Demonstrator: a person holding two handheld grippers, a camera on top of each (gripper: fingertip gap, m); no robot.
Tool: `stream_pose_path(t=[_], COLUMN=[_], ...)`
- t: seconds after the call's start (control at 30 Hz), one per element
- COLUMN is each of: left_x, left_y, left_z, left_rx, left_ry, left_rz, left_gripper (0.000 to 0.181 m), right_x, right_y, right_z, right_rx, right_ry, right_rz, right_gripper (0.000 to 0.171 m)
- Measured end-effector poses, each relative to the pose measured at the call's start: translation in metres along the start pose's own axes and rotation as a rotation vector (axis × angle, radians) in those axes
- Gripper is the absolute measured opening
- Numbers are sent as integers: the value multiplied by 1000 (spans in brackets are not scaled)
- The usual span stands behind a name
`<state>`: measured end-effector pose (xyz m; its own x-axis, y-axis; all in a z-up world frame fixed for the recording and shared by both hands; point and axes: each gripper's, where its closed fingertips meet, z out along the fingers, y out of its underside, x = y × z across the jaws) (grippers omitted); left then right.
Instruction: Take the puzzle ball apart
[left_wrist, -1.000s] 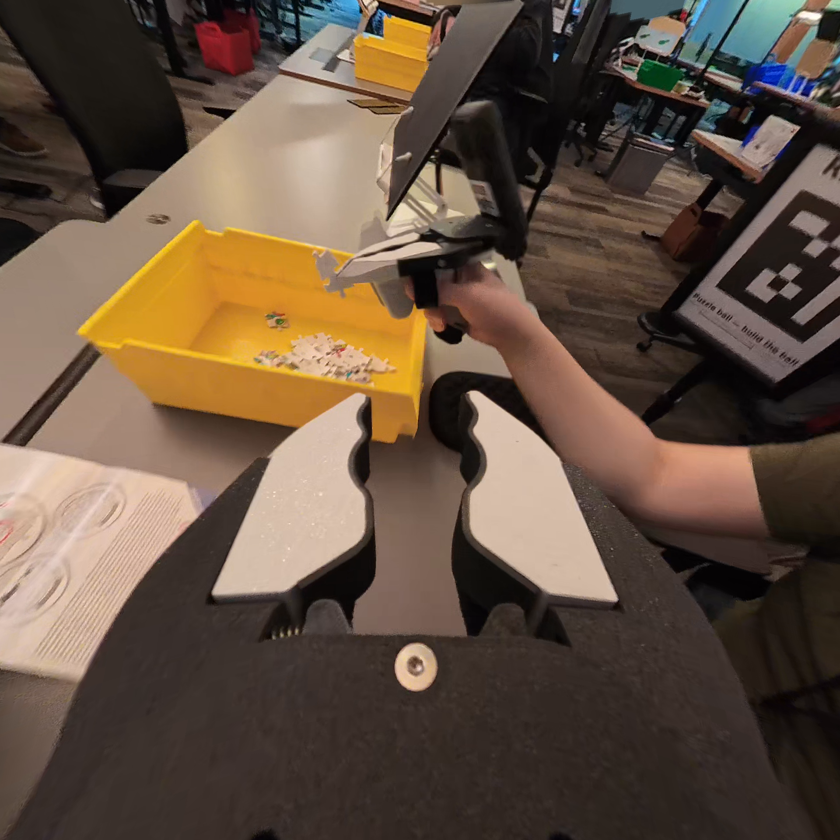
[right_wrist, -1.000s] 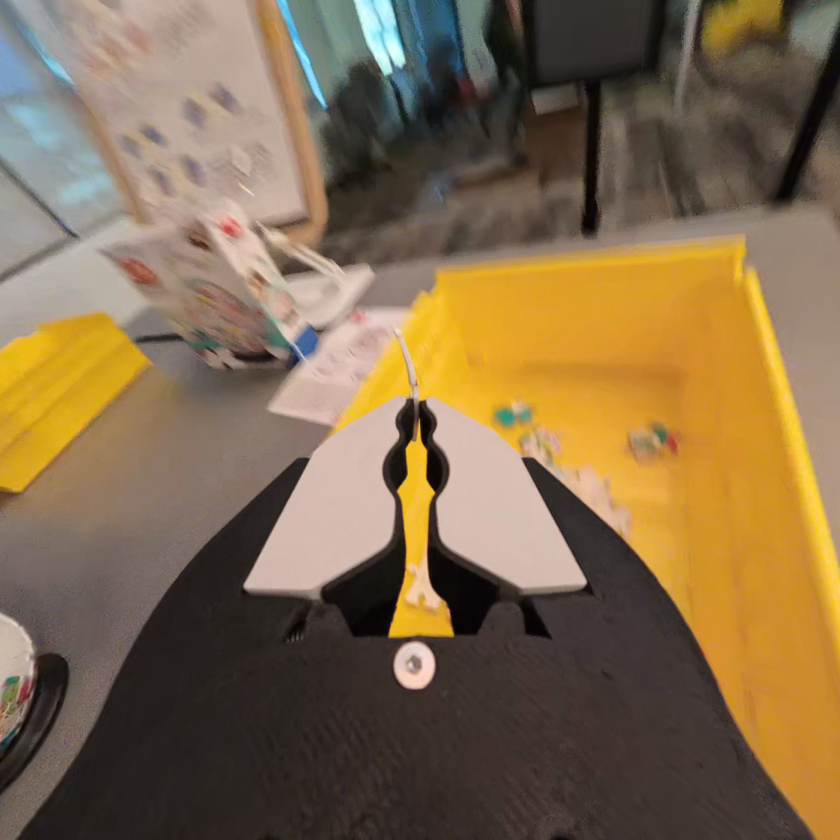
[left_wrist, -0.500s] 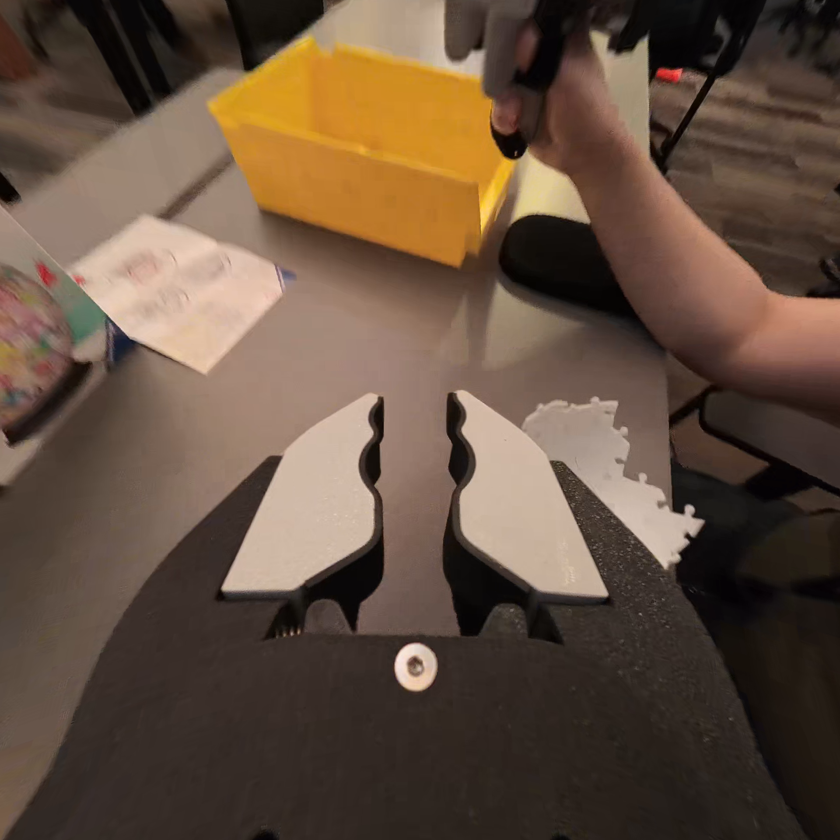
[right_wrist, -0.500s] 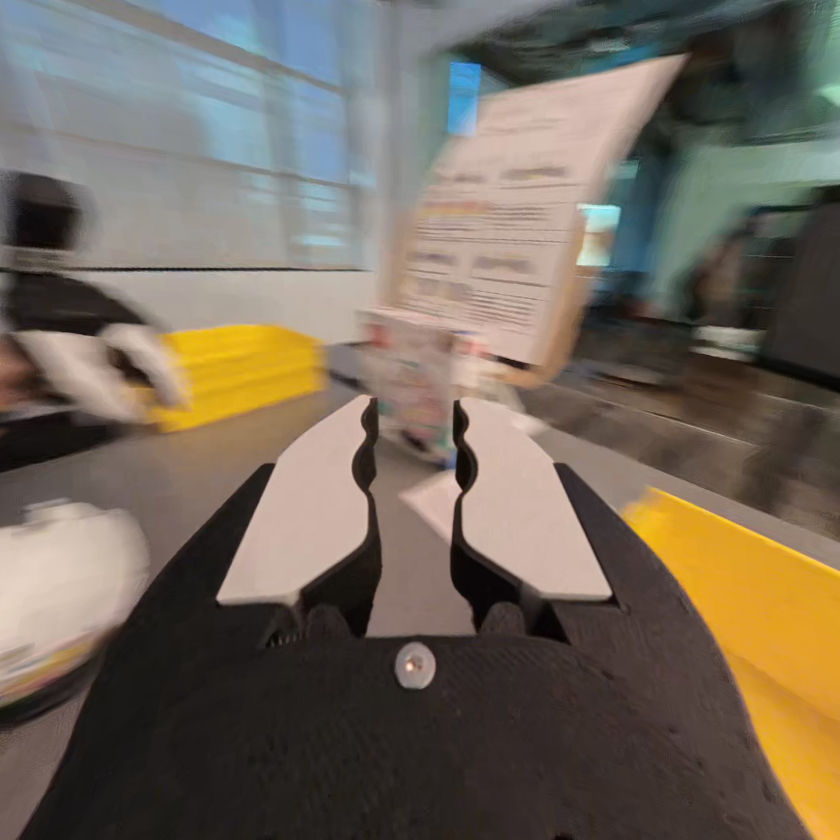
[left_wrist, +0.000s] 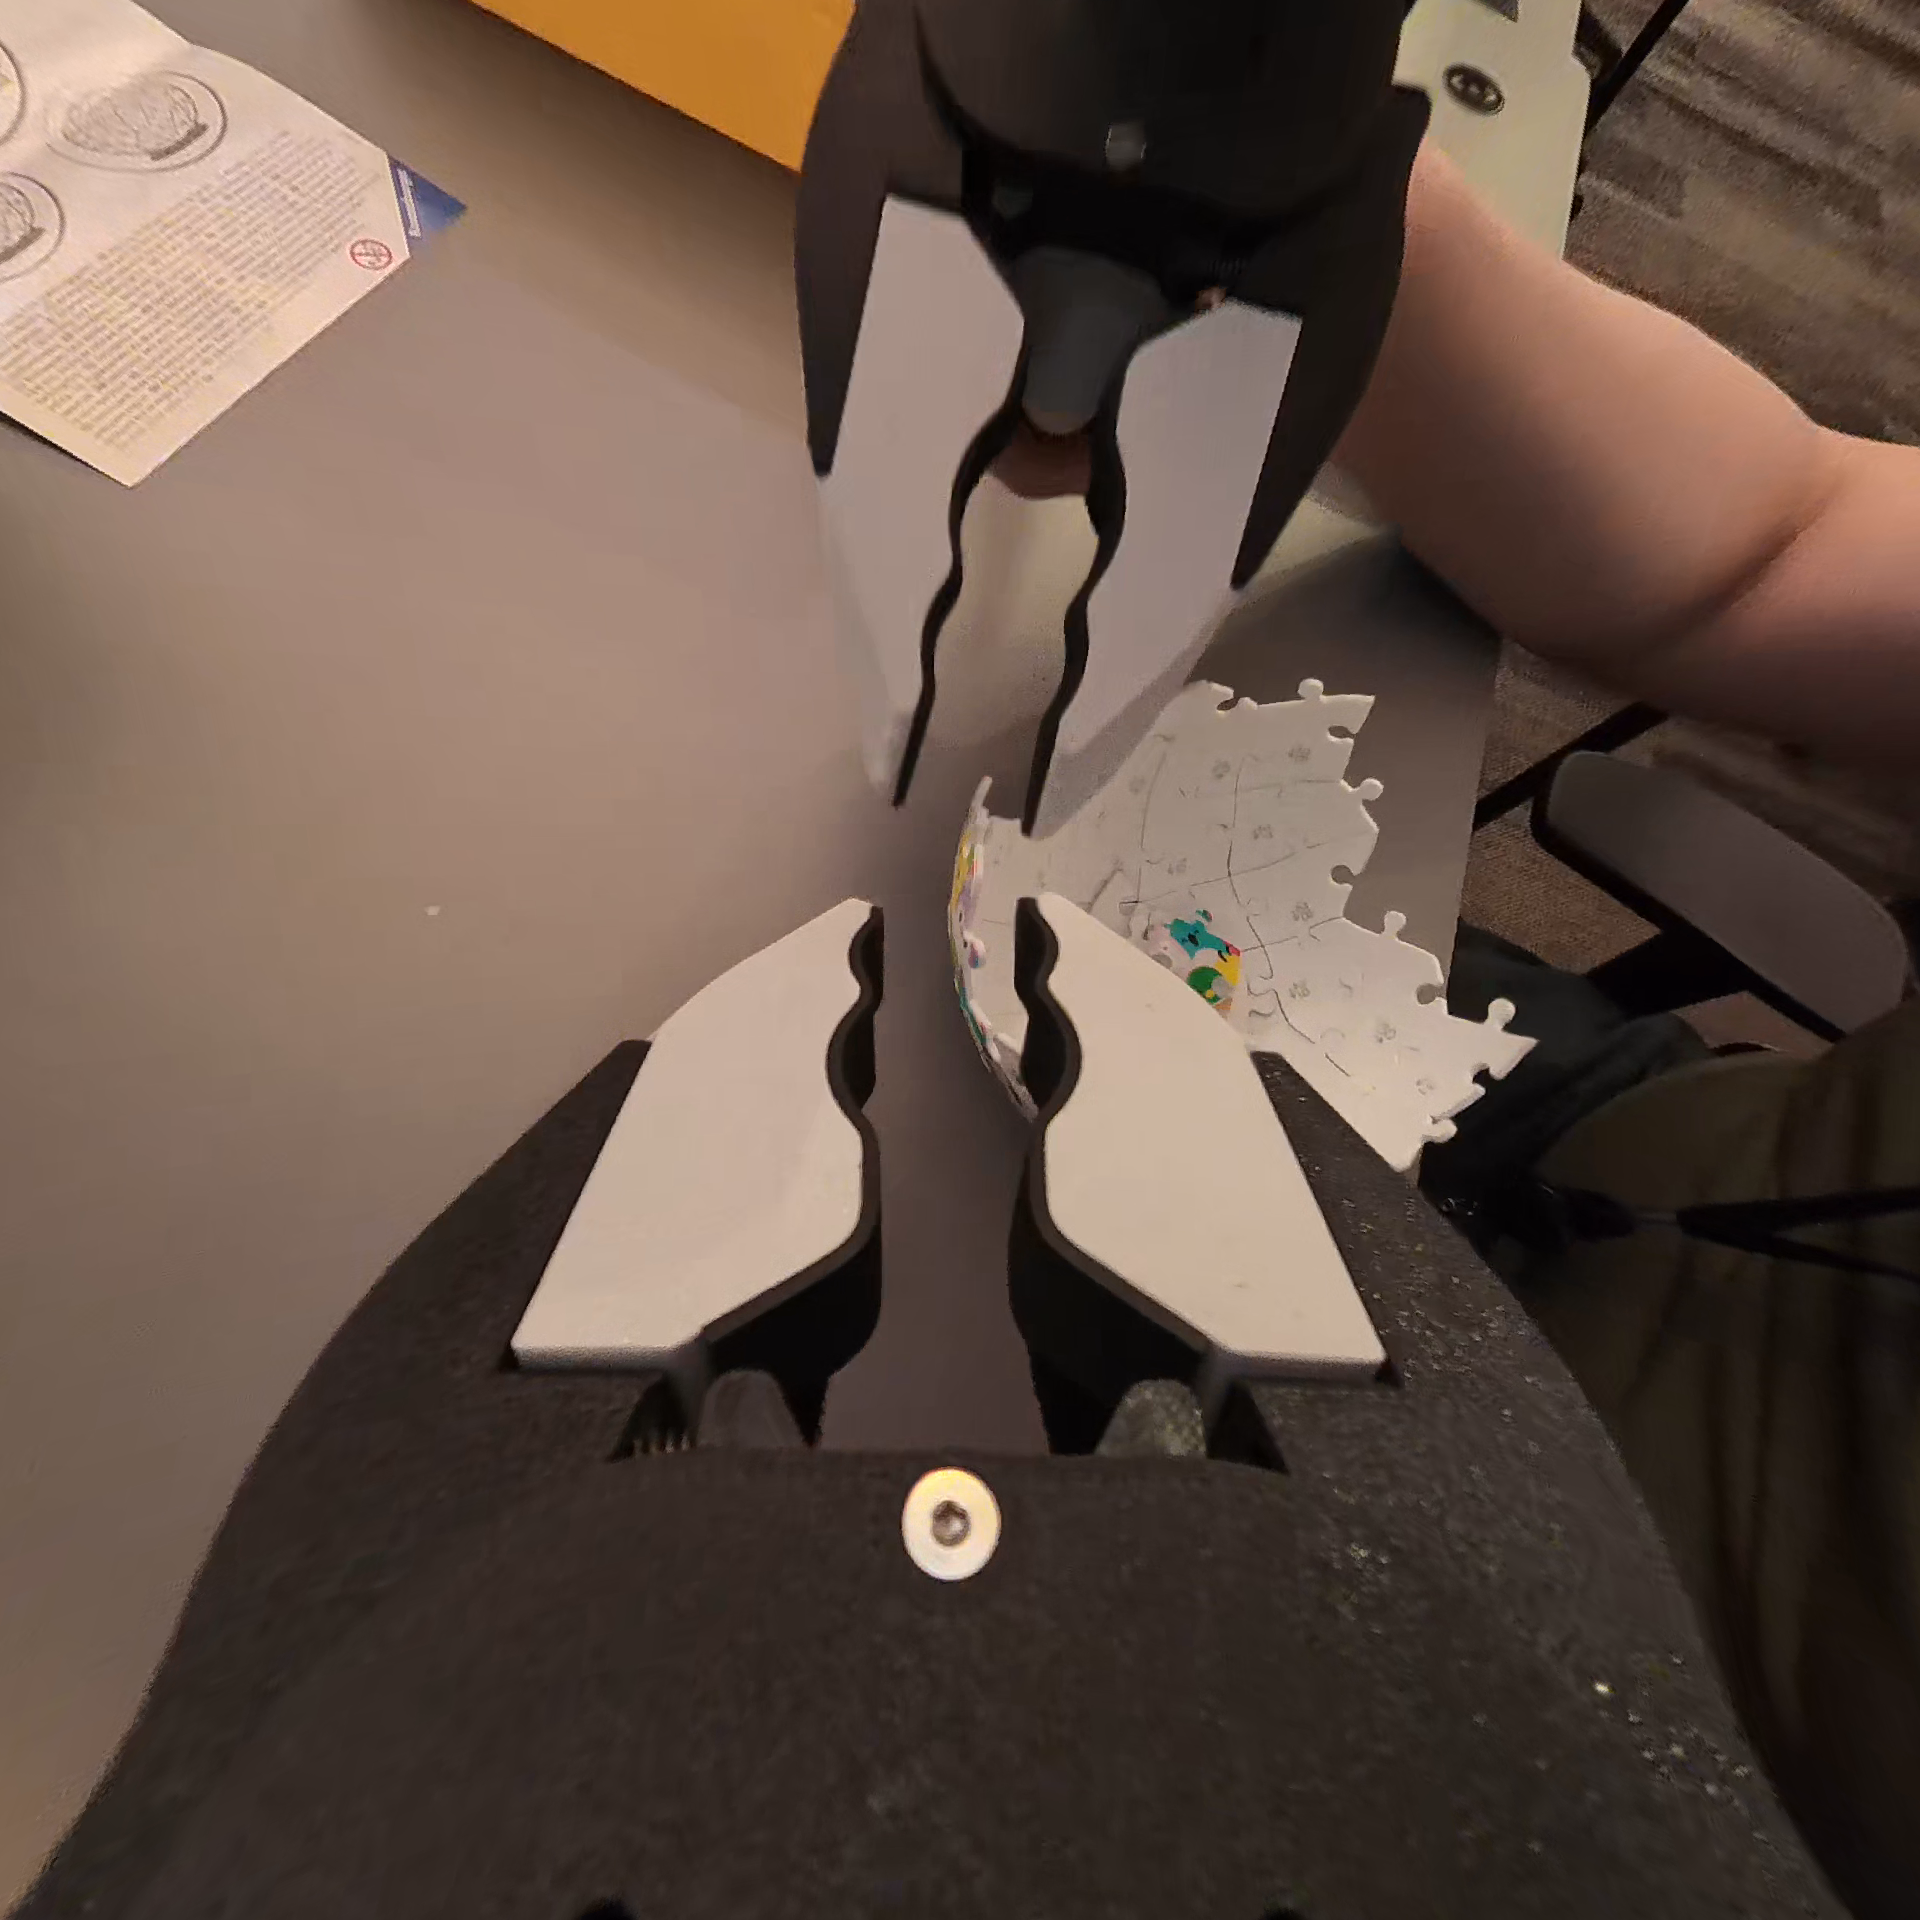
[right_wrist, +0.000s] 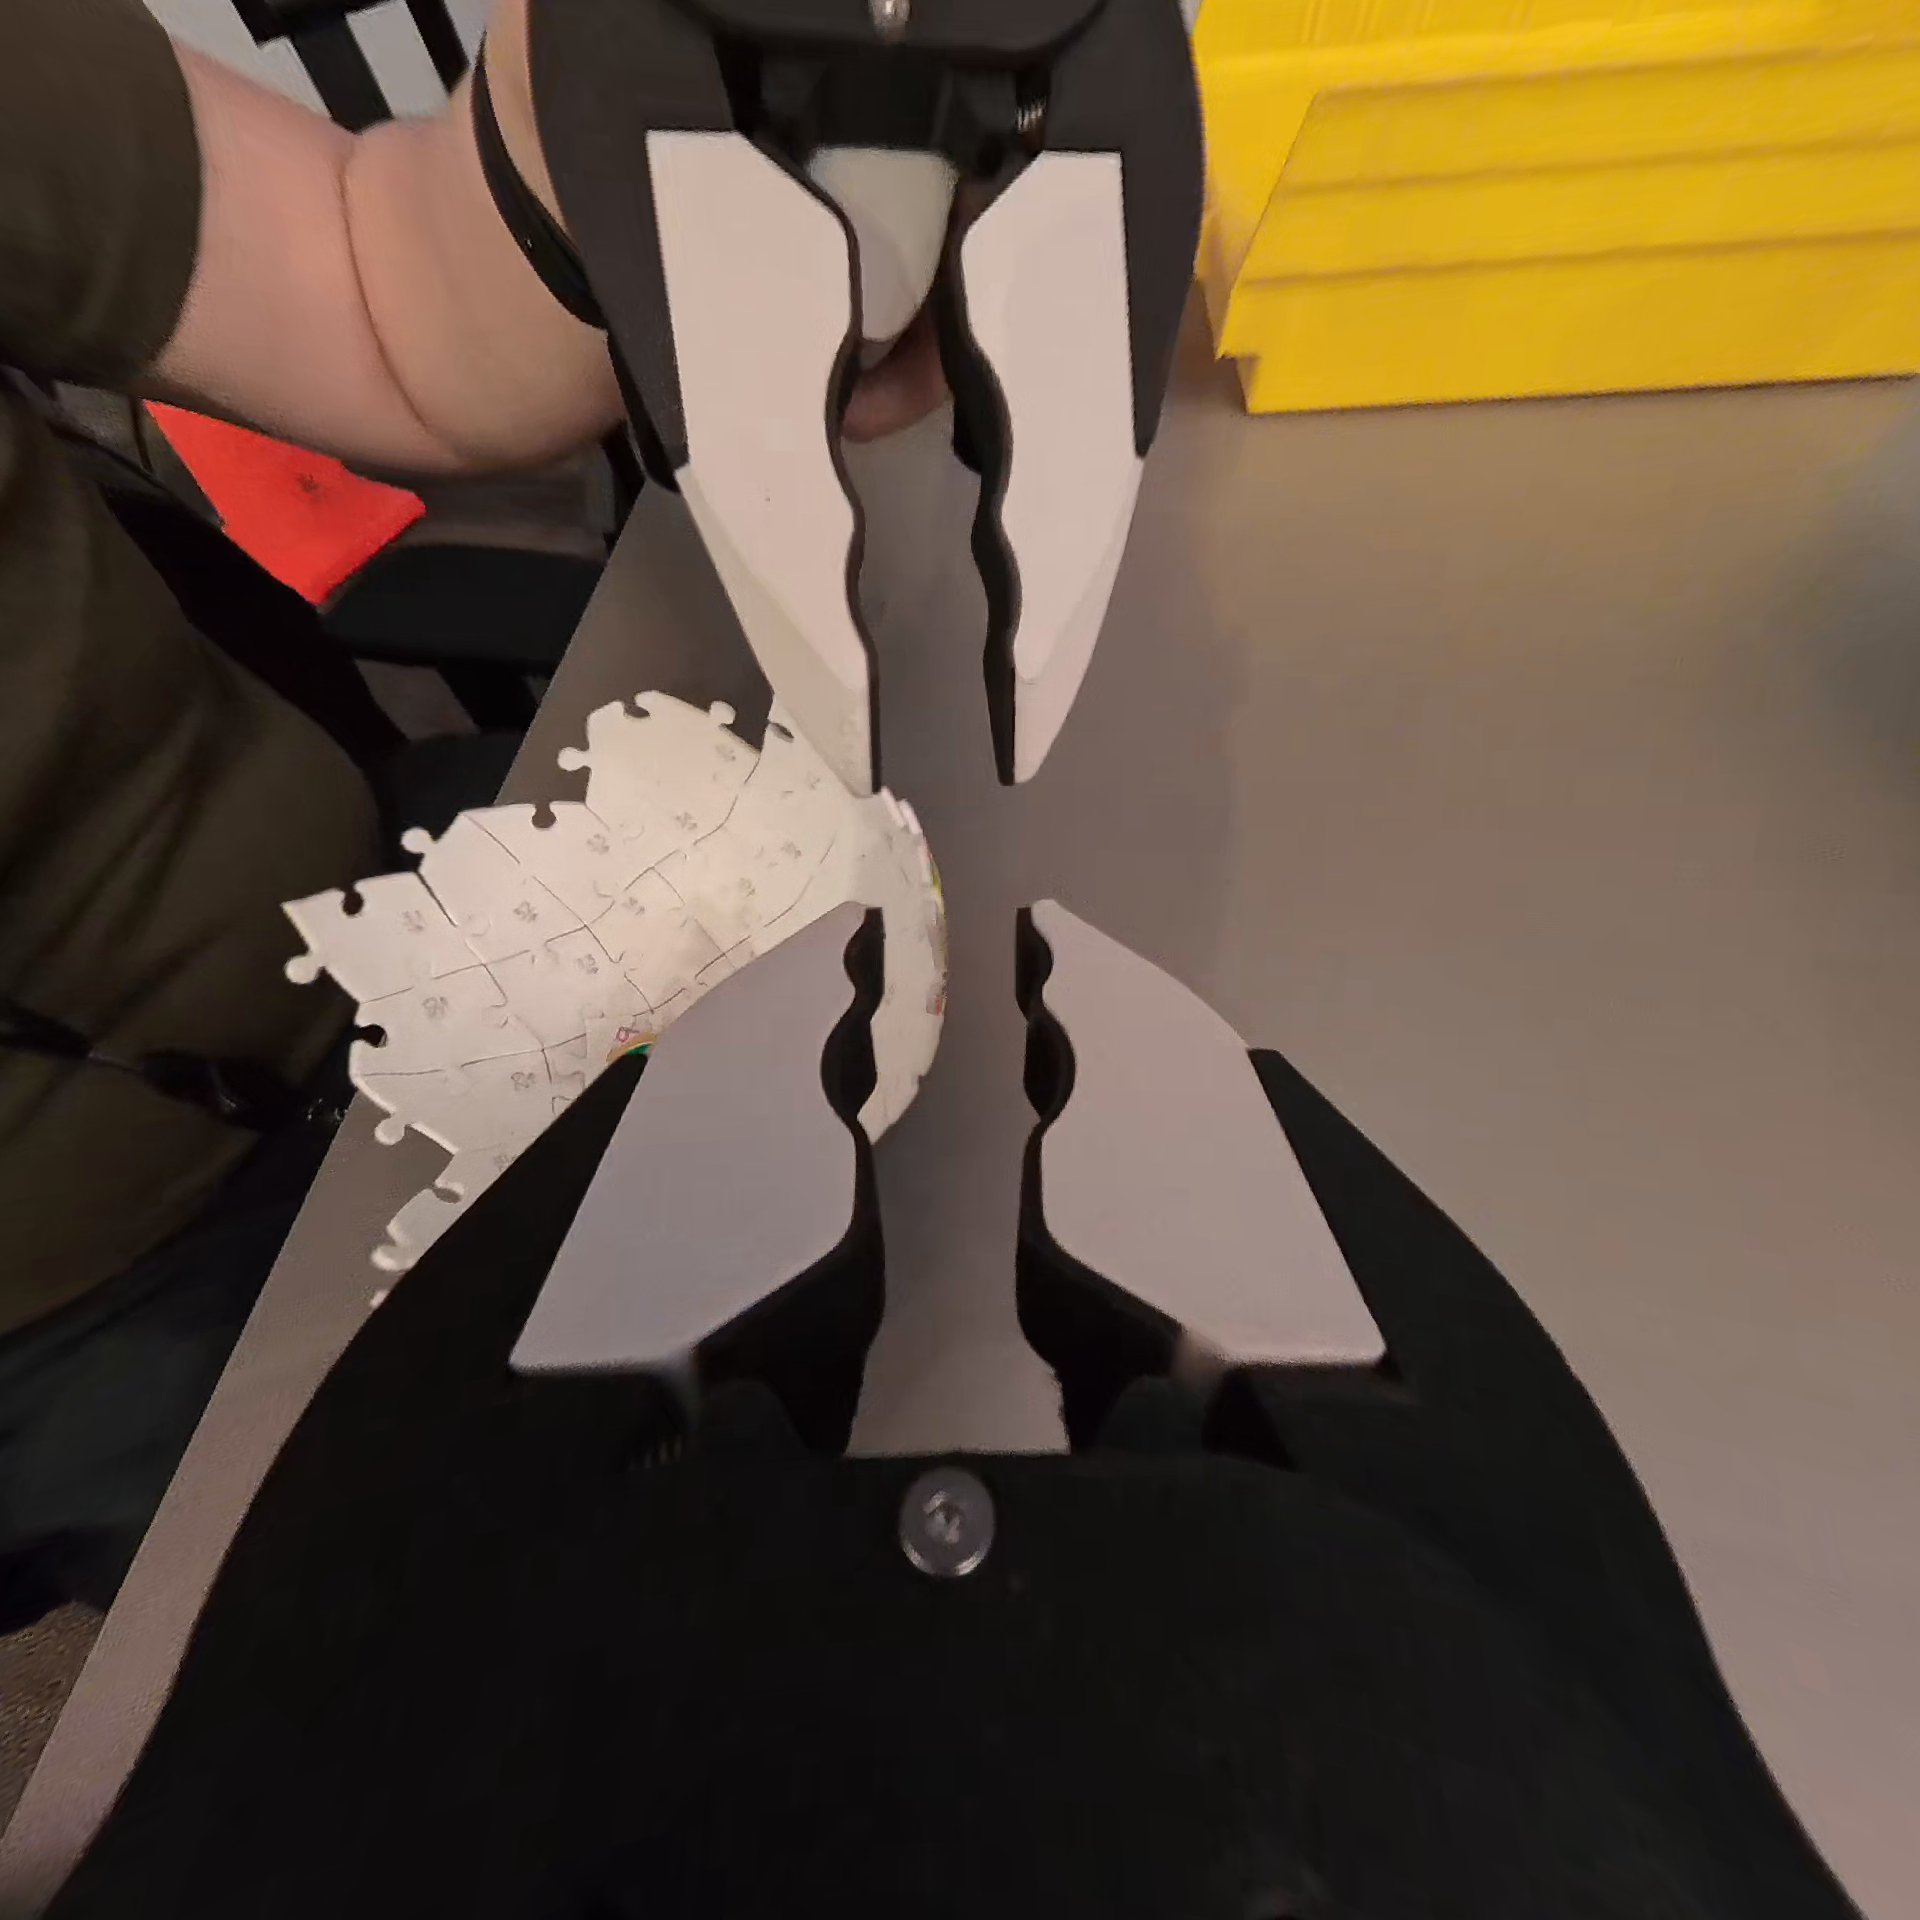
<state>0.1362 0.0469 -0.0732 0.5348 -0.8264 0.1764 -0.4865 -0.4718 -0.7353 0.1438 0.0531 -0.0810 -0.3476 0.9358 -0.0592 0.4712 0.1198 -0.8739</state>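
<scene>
The puzzle ball is a partial curved shell, white inside with a coloured outer face, lying on the grey table near its front edge. My left gripper is open and empty, its right finger over the shell's rim. My right gripper faces it tip to tip, open and empty, just above the same rim. In the right wrist view the shell lies left of my right gripper, partly hidden by its left finger, with the left gripper opposite.
A printed instruction sheet lies at the far left of the table. A yellow bin stands beyond the right gripper. Stacked yellow bins stand at the far side. The table edge runs close beside the shell. The person's arms reach in. The tips of both grippers are at nearly the same place.
The right gripper opened, let go of a puzzle piece at the yellow bin and swung back to the shell. The left gripper tipped down toward the shell. Both now meet over it.
</scene>
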Motion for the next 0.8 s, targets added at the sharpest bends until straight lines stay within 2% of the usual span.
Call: stream_pose_path(t=[0.07,0.2,0.3,0.57,0.8], left_x=[1,1,2,-3,2], left_y=[0,10,12,15,10], left_z=[4,15,19,20,20], left_rx=[-17,-132,-172,-238,-191], left_ry=[5,5,5,-39,24], left_rz=[0,12,35,85,41], left_gripper=[19,12,4,2,4], right_x=[2,-2,-1,-5,-2], right_y=[4,6,7,8,5], right_z=[4,8,9,6,2], right_rx=[-24,-39,-50,-15,36], right_ry=[12,-5,19,-8,-19], right_rz=[-1,-28,-69,-147,-142], right_gripper=[22,4,3,3,3])
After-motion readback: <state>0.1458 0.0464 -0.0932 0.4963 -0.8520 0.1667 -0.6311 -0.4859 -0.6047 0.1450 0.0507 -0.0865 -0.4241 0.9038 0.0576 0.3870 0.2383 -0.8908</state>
